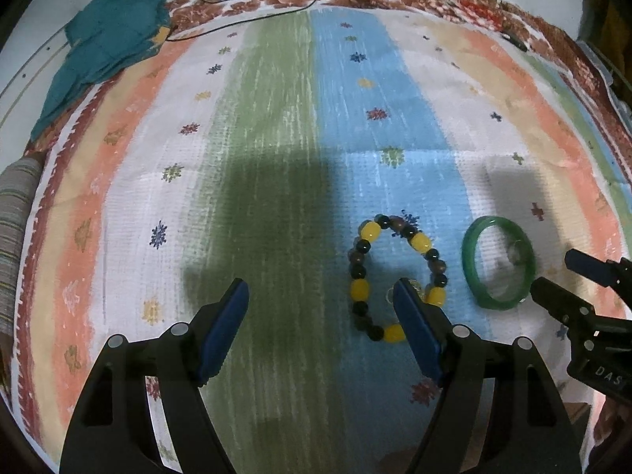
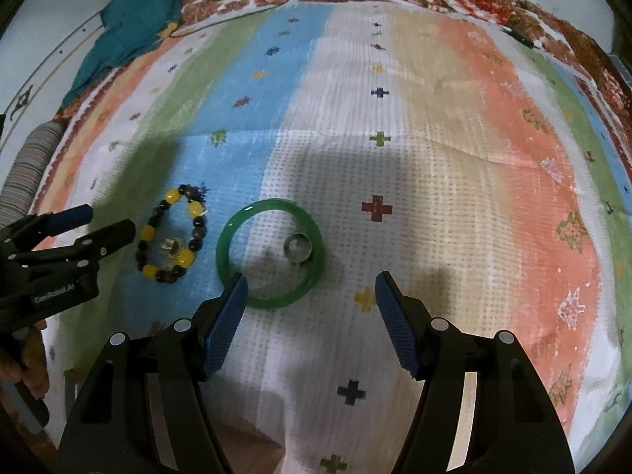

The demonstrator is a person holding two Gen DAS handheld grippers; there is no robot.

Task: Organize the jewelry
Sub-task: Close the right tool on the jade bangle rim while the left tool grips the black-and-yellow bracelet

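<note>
While both tongs stand over the striped cloth, the holdings read as follows.

Left wrist view:
- Left gripper (image 1: 320,296): jaws spread wide, nothing between the pads; its right finger overlaps the bracelet's near side in the picture, and contact cannot be told.
- Beaded bracelet of yellow and dark round beads (image 1: 357,272): lies flat on the blue stripe, a small trinket inside its loop. Judged light, floppy on its string; best pinched across one strand of beads.
- Green glassy bangle (image 1: 472,272): just beside the bracelet, apart from it. Judged rigid, slick, breakable; best gripped across its rim.
- Right gripper (image 1: 553,276): fingers parted, empty, near the bangle's right edge.
- Pastel striped woven cloth (image 1: 276,118): wide bare room beyond the jewelry; a teal crumpled cloth (image 1: 106,31) and thin black cable (image 1: 256,15) at the far edge.

Right wrist view:
- Right gripper (image 2: 312,296): well open, holding nothing; left finger overlaps the bangle's (image 2: 227,272) near rim.
- Small silver metal ring (image 2: 297,249): inside the bangle, against its right inner wall. Judged tiny, hard, slippery.
- Bracelet (image 2: 144,237): left of the bangle, left gripper (image 2: 108,223) just beside it.
- Cloth (image 2: 434,138): bare to the right.
</note>
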